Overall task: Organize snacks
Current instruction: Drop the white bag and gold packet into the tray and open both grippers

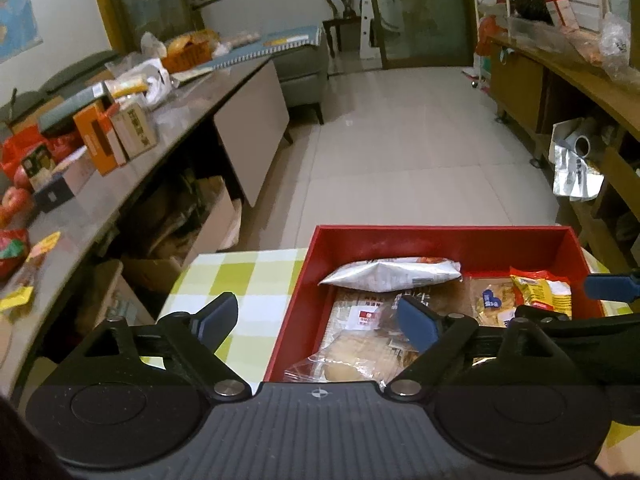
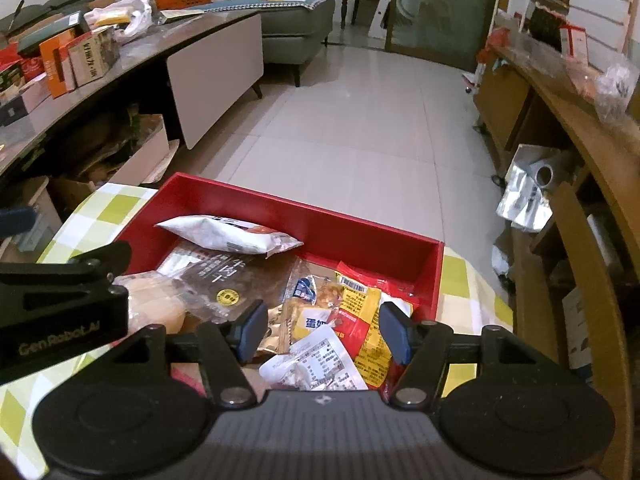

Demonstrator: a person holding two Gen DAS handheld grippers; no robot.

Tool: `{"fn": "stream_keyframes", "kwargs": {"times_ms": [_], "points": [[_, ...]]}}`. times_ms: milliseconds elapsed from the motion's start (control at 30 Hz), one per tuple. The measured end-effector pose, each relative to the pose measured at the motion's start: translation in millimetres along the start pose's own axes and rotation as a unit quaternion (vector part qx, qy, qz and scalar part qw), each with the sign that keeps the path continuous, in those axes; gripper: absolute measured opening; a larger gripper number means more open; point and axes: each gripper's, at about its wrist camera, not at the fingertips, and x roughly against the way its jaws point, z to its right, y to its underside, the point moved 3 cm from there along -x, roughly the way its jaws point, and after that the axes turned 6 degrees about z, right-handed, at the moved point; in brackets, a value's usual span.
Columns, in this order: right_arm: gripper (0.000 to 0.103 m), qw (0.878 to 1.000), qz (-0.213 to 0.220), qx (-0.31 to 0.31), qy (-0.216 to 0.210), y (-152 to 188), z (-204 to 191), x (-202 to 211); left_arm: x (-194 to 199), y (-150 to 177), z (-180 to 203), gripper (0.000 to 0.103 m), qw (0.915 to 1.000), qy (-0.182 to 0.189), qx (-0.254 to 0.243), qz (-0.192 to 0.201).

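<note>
Both grippers, left (image 1: 316, 322) and right (image 2: 324, 330), are hovering over the red box (image 2: 360, 236) of snacks (image 2: 228, 234), fingers spread wide and gripping nothing.

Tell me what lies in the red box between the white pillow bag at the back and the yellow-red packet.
In the right wrist view, between the white pillow bag and the yellow-red packet in the red box lies a clear blue-labelled cracker pack.

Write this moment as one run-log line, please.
stage: snacks in red box | left hand-held gripper: open, empty | right hand-held gripper: open above yellow packet
</note>
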Motion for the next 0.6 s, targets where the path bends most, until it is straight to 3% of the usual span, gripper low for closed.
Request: {"fn": "stream_keyframes", "kwargs": {"times_ms": [233,600], "points": [[0.072,1.0,0.009,0.017,0.001,3.7,-5.0,24.4,22.6,4.9,-0.9,0.094,0.9993,-0.009,-0.025,0.026],[0.074,0.999,0.002,0.036,-0.003,26.8,-14.2,55.9,47.8,27.9,-9.2,0.095,0.999,0.005,-0.041,0.016]]}}
